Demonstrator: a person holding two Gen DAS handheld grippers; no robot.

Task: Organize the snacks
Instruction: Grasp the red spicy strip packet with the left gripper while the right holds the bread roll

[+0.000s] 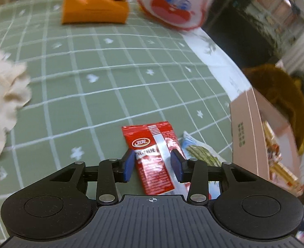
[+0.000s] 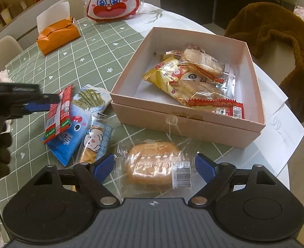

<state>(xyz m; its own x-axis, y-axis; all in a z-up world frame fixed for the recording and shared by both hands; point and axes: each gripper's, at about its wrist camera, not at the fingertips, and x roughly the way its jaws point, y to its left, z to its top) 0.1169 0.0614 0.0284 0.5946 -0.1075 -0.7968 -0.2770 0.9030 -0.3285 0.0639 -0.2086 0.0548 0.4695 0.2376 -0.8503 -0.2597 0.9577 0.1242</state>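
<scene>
My left gripper (image 1: 153,165) is shut across the width of a red snack packet (image 1: 154,155), with a blue pad on each long edge. In the right wrist view the left gripper (image 2: 46,102) holds the red packet (image 2: 58,111) tilted up, its lower end over a blue packet (image 2: 69,138). My right gripper (image 2: 155,165) stands open on either side of a bread roll in a clear wrapper (image 2: 152,161) that lies on the green checked cloth. Its pads stay clear of the wrapper. The pink box (image 2: 185,122) just beyond holds several wrapped snacks.
A green-striped packet (image 2: 89,97) and a small cartoon-dog packet (image 2: 94,142) lie beside the blue one. At the far end of the table sit an orange tissue box (image 2: 58,35) and a rabbit-face bag (image 2: 112,0). A brown coat (image 2: 276,41) drapes a chair right of the box.
</scene>
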